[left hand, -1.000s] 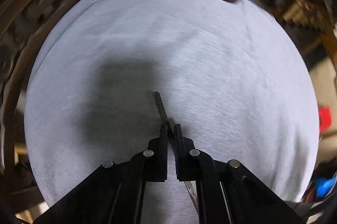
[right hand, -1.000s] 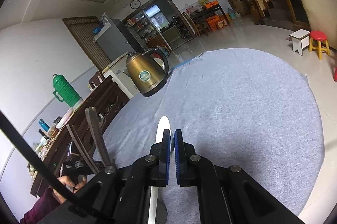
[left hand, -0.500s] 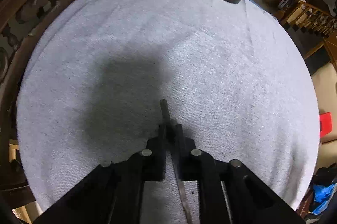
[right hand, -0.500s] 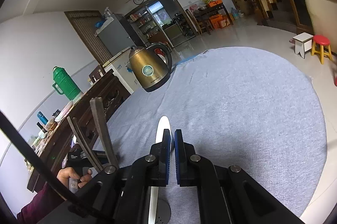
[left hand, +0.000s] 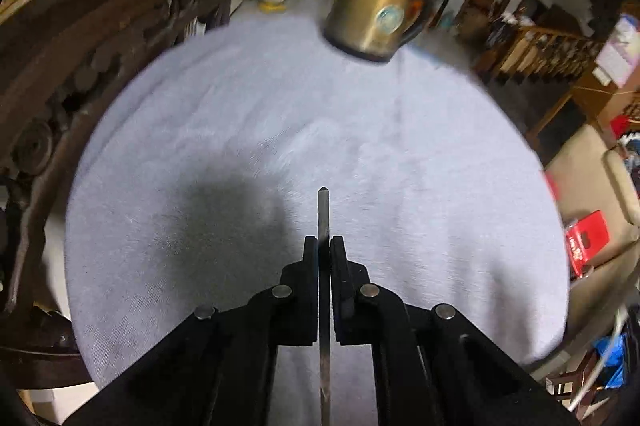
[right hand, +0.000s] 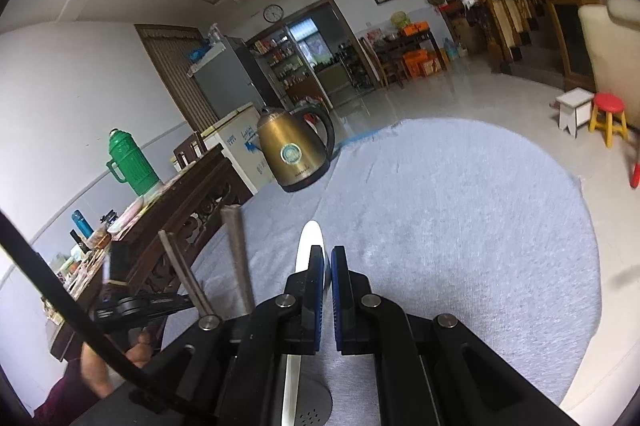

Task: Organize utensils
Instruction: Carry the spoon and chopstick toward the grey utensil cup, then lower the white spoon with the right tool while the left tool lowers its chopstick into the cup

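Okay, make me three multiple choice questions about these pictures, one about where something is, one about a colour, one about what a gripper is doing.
1. Where does the kettle stand?
A. far edge of the grey cloth
B. on the stool
C. on the sideboard

2. What colour is the thermos?
A. red
B. green
C. white

3. What is the left gripper doing?
A. open, holding nothing
B. shut on a dark slim utensil
C. gripping the kettle

Answers: 1 A, its base sits on the cloth; 2 B, a green body; 3 B, the handle sticks out between the closed fingers.

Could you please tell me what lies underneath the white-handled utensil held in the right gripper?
Below the white-handled utensil lies the grey tablecloth. Its perforated metal head hangs low; the right gripper hides the cloth directly beneath.
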`<state>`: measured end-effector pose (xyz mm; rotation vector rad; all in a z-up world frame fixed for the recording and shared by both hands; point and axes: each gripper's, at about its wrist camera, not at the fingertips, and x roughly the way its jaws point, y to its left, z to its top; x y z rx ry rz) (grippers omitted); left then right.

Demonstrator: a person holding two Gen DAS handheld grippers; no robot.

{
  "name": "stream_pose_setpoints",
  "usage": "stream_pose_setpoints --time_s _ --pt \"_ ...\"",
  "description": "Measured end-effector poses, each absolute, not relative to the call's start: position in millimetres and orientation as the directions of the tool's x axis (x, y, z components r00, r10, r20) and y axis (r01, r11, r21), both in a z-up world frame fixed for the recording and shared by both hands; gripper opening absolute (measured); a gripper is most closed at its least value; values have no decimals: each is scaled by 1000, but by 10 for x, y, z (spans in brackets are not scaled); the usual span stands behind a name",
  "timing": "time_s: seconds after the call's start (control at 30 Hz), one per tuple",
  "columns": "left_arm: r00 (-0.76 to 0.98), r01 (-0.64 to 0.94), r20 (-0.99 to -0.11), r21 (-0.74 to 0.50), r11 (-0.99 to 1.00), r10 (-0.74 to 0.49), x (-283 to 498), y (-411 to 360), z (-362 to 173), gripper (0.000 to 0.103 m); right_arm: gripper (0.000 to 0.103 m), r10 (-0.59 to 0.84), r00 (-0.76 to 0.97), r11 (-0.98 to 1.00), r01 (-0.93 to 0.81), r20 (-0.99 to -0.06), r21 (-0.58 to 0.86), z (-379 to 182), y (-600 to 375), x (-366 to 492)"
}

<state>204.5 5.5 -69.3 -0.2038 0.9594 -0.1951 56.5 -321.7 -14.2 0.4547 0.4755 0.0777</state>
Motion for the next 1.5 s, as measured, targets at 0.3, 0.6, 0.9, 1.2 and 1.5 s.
stream_pose_setpoints --time_s 0.3,0.6,0.9,1.2,1.5 --pt "719 196 -595 -322 926 -359 1449 -51 -32 5 4 108 944 941 4 -312 339 98 -2907 311" --pt "813 283 -428 -302 910 -394 1108 -93 477 5 4 68 985 966 -25 -159 257 205 -2533 180" --pt "865 297 -328 -276 914 -380 951 -26 787 5 4 52 993 992 -39 -105 118 -4 -2072 301" --pt "856 341 -288 -307 889 -428 788 22 1018 5 4 38 996 999 -40 -84 -12 -183 -1811 228" --pt "839 372 -334 -225 901 -430 701 -236 831 5 4 40 990 999 -42 -135 -13 -273 -1831 112"
